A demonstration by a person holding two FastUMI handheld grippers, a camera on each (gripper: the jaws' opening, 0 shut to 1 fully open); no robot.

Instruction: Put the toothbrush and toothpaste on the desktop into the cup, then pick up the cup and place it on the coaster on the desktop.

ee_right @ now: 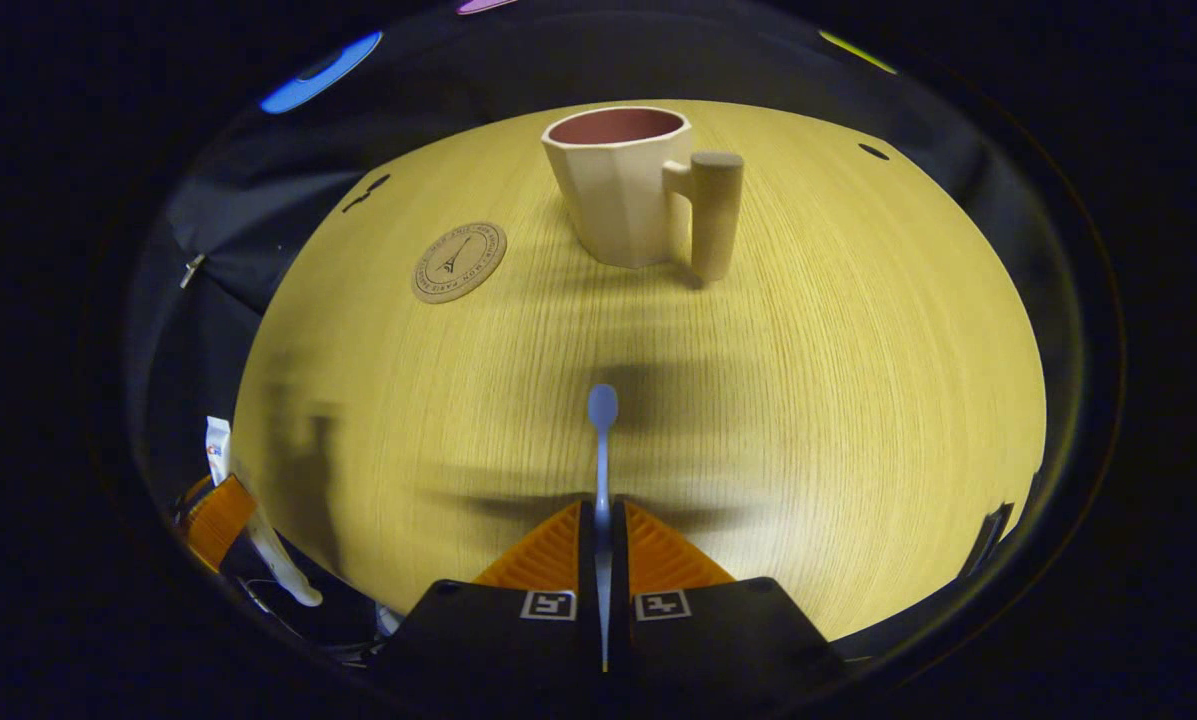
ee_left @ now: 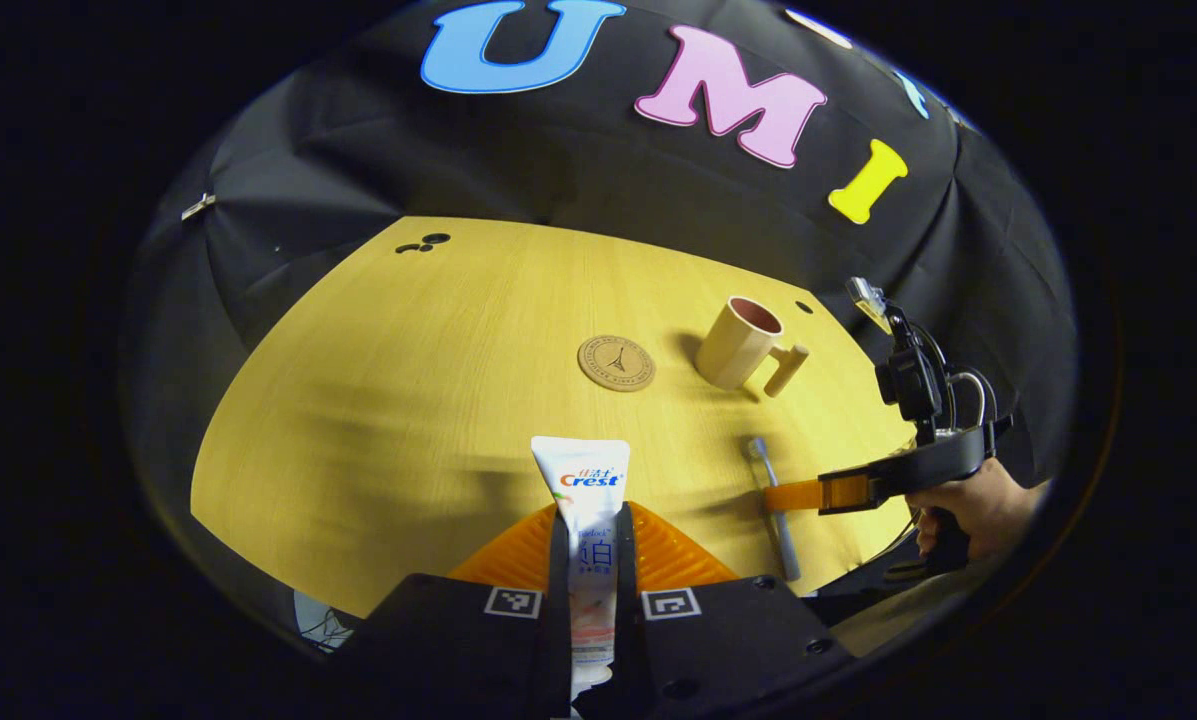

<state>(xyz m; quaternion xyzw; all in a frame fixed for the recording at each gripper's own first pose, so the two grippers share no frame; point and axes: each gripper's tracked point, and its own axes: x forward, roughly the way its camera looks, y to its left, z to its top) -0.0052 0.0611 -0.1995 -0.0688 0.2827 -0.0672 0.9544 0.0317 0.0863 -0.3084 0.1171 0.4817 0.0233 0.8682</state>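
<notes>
A white toothpaste tube (ee_left: 588, 490) stands upright between the fingers of my left gripper (ee_left: 593, 515), which is shut on it. My right gripper (ee_right: 603, 510) is shut on the handle of a pale blue toothbrush (ee_right: 602, 440), whose head points forward over the table. The right gripper (ee_left: 793, 495) also shows at the right of the left gripper view, held by a hand (ee_left: 978, 505), with the toothbrush (ee_left: 787, 545) across its fingers. The beige cup (ee_right: 623, 185) stands upright at the back, handle to the right. Left of it lies the round cork coaster (ee_right: 459, 262).
The wooden table (ee_right: 808, 400) has open surface between the grippers and the cup (ee_left: 738, 345) and coaster (ee_left: 615, 362). Small dark holes (ee_left: 423, 243) mark its far corners. Black cloth walls close in behind it.
</notes>
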